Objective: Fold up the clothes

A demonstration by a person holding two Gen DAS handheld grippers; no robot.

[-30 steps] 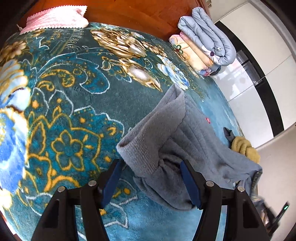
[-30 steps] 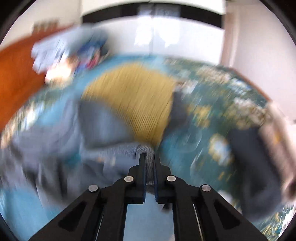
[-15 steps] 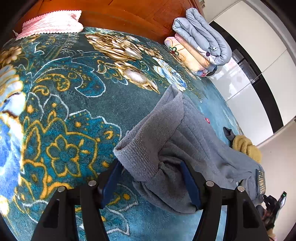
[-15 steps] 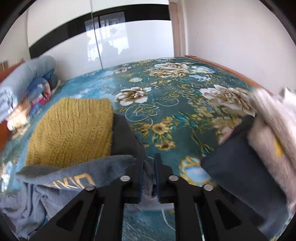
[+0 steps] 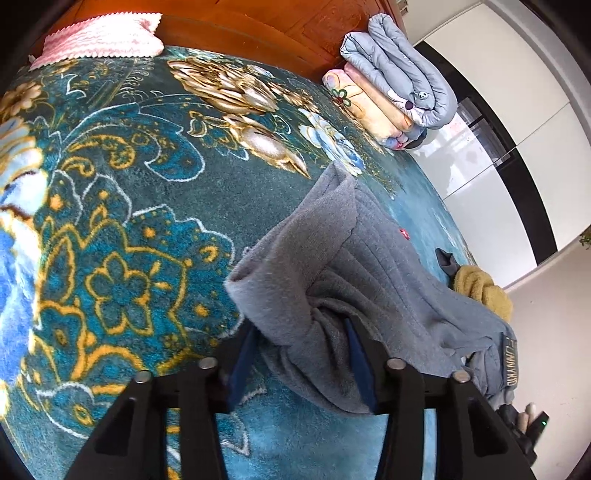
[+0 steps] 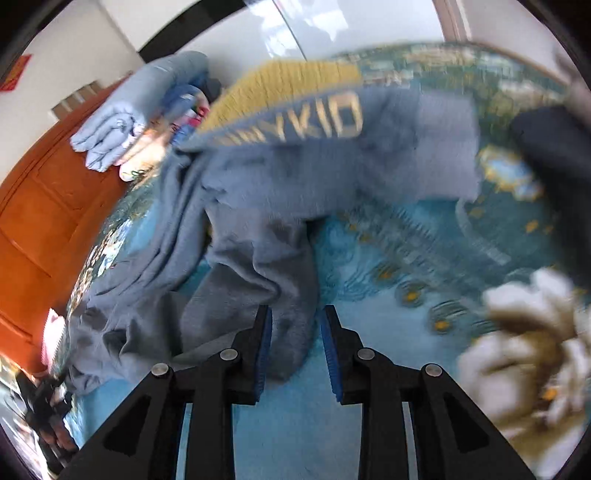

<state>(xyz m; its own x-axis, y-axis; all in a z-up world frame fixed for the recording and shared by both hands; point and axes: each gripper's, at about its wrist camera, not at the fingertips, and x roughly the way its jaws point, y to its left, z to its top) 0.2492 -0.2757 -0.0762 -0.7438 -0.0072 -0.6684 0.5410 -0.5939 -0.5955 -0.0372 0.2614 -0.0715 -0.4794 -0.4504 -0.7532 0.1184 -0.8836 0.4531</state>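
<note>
A grey fleece garment (image 5: 369, 266) lies crumpled on the teal flowered blanket (image 5: 129, 221). My left gripper (image 5: 301, 354) is open, its blue-padded fingers astride a folded edge of the garment. In the right wrist view the same garment (image 6: 258, 206) shows yellow lettering, and part of it lies between the fingers of my right gripper (image 6: 295, 332), which is open. That view is blurred by motion.
A yellow knit garment (image 5: 484, 291) lies past the grey one, also in the right wrist view (image 6: 288, 85). Folded quilts (image 5: 399, 81) are stacked by the wooden headboard (image 5: 258, 22). A pink cloth (image 5: 99, 44) lies at the far left. A dark garment (image 6: 554, 155) and a white fluffy item (image 6: 524, 354) lie at the right.
My right gripper has opened and let go of the grey garment's edge, and its view has swung. My left gripper's fingers have closed in somewhat around the fold.
</note>
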